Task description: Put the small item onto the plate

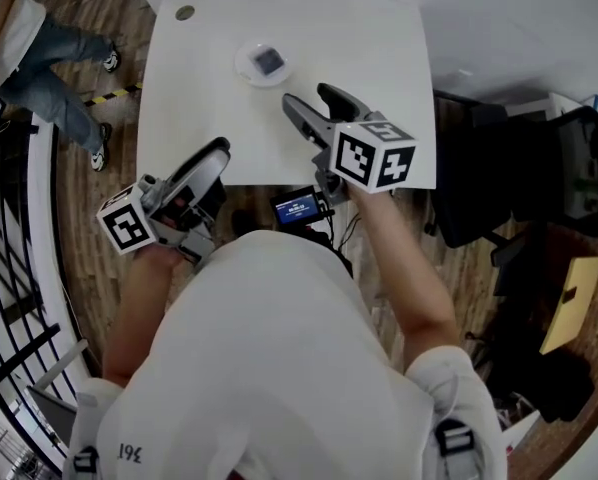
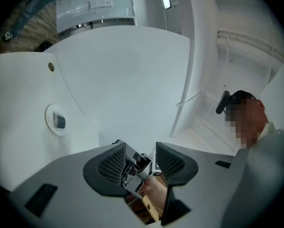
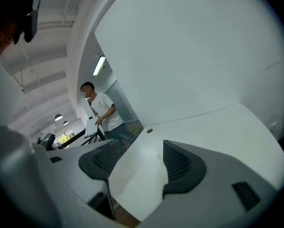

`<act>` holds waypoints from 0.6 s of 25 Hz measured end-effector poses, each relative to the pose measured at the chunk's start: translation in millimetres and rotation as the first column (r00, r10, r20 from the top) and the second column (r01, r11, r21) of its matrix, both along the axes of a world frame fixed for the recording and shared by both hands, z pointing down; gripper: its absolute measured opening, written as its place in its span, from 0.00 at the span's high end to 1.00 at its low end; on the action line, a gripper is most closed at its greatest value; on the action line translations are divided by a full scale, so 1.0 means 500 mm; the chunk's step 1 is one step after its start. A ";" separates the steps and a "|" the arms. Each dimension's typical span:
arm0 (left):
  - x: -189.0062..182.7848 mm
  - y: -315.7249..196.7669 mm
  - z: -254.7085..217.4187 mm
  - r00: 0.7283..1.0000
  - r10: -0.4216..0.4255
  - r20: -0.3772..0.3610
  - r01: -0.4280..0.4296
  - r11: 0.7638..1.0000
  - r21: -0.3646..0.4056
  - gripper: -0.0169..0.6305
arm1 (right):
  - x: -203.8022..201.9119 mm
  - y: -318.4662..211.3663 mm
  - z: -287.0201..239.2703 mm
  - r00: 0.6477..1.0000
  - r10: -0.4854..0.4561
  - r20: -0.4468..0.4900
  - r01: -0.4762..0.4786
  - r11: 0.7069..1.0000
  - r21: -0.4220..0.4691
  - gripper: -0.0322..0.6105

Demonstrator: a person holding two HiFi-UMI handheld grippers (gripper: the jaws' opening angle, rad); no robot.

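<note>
Sitting upper centre of frame, small dark square item is on round white plate; right gripper nearer than left gripper, fingers released, empty.

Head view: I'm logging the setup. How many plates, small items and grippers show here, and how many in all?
plate: 1
small dark item, lying on the plate: 1
grippers: 2, left gripper and right gripper
Total: 4
</note>
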State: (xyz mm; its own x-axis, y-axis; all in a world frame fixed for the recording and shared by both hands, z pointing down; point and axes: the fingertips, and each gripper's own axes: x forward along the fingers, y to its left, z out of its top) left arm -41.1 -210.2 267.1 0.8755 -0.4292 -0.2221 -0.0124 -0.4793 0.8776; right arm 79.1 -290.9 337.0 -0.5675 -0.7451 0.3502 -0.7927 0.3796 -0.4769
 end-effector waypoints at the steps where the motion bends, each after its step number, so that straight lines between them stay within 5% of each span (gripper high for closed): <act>1: -0.002 0.002 -0.006 1.000 0.004 -0.003 -0.004 1.000 0.009 0.67 | -0.001 0.008 -0.017 1.000 0.001 0.012 -0.001 1.000 0.011 0.49; 15: 0.014 0.036 -0.100 0.998 0.041 -0.050 -0.036 0.995 0.096 0.67 | -0.012 0.108 -0.174 0.996 -0.049 0.073 0.038 0.987 0.154 0.68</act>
State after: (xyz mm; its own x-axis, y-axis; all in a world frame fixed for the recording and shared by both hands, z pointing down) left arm -34.4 -192.0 216.9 0.8771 -0.3707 -0.3055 0.0517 -0.5595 0.8272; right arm 73.3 -236.9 249.8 -0.6211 -0.7607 0.1888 -0.7376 0.4859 -0.4689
